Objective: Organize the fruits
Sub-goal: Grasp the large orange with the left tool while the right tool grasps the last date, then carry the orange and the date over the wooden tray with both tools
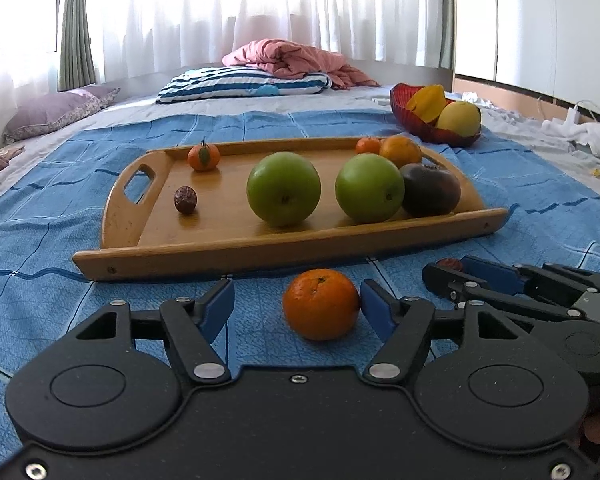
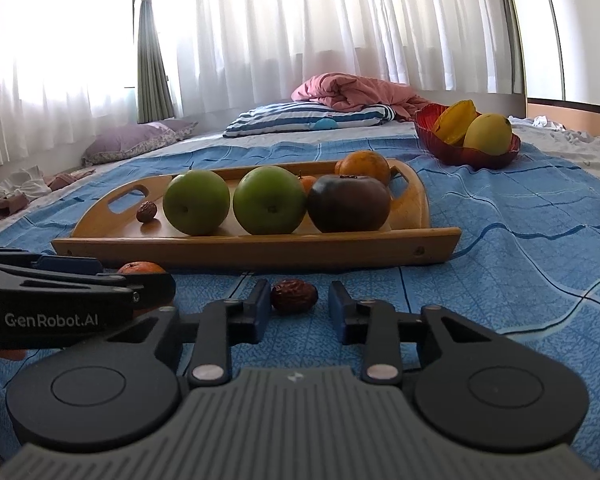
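A wooden tray point(image 1: 204, 240) point(image 2: 236, 246) on the blue cloth holds two green apples point(image 1: 284, 189) point(image 1: 369, 188), a dark purple fruit point(image 1: 430, 189) point(image 2: 349, 203), several small oranges point(image 1: 203, 156) and a red date point(image 1: 185, 199). My left gripper point(image 1: 296, 306) is open around a loose orange point(image 1: 321, 304) on the cloth in front of the tray; its right pad touches the orange. My right gripper point(image 2: 294, 304) is open around a loose red date point(image 2: 294, 296) lying on the cloth. The right gripper also shows in the left wrist view point(image 1: 456, 270).
A red bowl point(image 1: 424, 126) point(image 2: 460, 152) with a yellow mango and a starfruit stands behind the tray to the right. Pillows and a pink blanket point(image 1: 296, 58) lie at the far end of the bed. White curtains hang behind.
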A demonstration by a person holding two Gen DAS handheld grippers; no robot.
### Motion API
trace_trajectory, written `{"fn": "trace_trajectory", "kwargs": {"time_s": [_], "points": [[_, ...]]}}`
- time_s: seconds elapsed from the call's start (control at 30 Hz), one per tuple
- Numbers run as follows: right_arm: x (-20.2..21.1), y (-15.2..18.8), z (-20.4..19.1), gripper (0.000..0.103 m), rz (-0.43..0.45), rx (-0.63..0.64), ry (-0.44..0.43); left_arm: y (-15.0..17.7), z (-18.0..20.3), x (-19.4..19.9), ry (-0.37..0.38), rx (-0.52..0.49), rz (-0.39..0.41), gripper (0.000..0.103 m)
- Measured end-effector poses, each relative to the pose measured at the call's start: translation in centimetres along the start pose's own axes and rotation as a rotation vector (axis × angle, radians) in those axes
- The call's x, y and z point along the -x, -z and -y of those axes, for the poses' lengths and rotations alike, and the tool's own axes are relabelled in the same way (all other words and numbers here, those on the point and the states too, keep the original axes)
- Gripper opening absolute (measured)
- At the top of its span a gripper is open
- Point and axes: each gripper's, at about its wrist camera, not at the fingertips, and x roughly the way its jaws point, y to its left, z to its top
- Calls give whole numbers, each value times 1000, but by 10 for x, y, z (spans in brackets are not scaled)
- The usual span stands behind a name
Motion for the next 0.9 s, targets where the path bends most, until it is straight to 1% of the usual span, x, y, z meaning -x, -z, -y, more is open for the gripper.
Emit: {"fn": "trace_trajectory", "kwargs": {"time_s": [0.17,0.5,0.6,0.7,0.9], "points": [[0,0,0,39,0,0,3,4,-1,-7,3,16,-22,65],[0,1,-3,38,2,-5,22,5,-3,-13,4,39,-21,63],[0,1,-6,37,5,6,32,7,-4,-13,2,49,-16,63],[1,3,-9,35,8,23,41,9,-4,-12,-3,49,-11,64],[2,3,-11,34,11,36,51,9,-4,-13,-10,57,-10,64]]}}
